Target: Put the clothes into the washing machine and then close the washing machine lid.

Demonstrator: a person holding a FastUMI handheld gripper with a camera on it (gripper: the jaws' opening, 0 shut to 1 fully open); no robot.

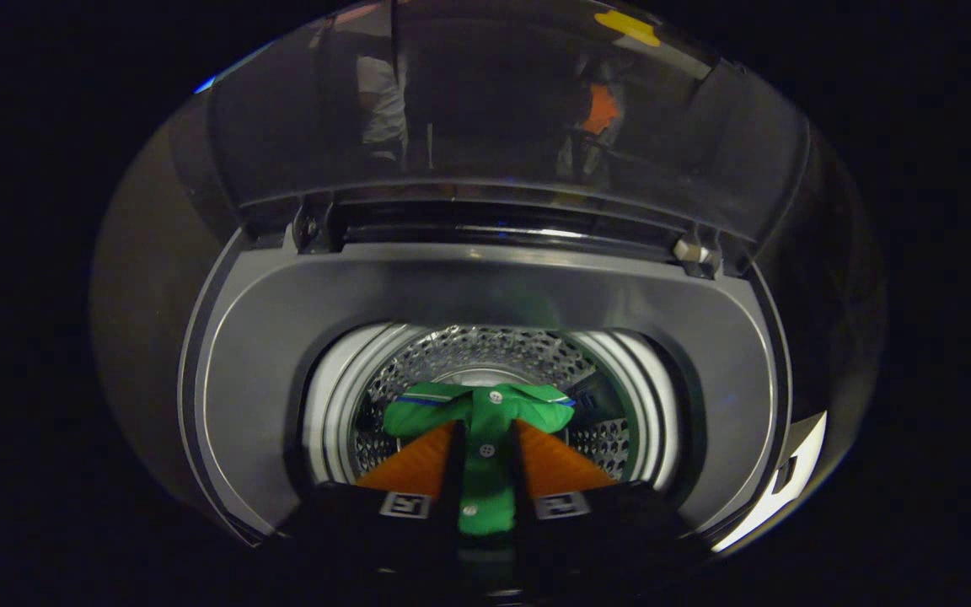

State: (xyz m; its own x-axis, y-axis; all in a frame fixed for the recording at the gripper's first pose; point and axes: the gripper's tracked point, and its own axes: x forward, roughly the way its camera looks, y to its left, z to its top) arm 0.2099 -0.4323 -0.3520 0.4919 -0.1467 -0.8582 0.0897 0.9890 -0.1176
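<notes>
The gripper (pixel 485 443) pinches a green buttoned shirt (pixel 485 413) between its two orange fingers (pixel 418 464), holding it over the mouth of the washing machine (pixel 283 337), above the shiny perforated drum (pixel 485 350), with the tinted lid (pixel 494 110) standing open behind.

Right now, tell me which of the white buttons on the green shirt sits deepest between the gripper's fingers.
The lowest button on the green shirt, near the finger bases. The gripper is shut on the shirt; the middle button and the collar button lie farther ahead.
</notes>
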